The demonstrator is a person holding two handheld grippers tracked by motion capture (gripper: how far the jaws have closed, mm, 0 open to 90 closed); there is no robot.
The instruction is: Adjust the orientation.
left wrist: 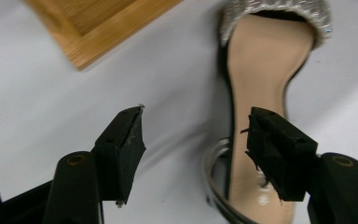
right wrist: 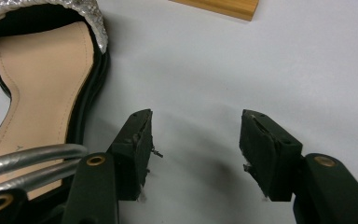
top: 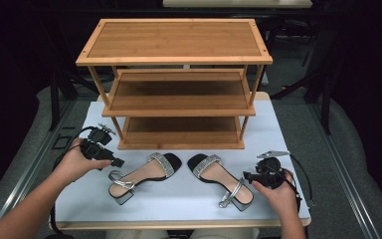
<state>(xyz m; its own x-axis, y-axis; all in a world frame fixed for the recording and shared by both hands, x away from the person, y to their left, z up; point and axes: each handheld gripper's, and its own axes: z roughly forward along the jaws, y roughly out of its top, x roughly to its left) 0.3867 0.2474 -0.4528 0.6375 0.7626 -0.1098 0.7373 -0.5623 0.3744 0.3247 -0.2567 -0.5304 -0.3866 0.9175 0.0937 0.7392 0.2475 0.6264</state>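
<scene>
High view: sandals lie between both open tongs.

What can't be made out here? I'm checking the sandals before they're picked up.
- Left sandal: in the left gripper view, heel end cut off by the bottom edge and covered by the left gripper.
- Right sandal: in the right gripper view, toe cut off at top.
- Buckles: too small in the high view.

Two sandals before rack
</scene>
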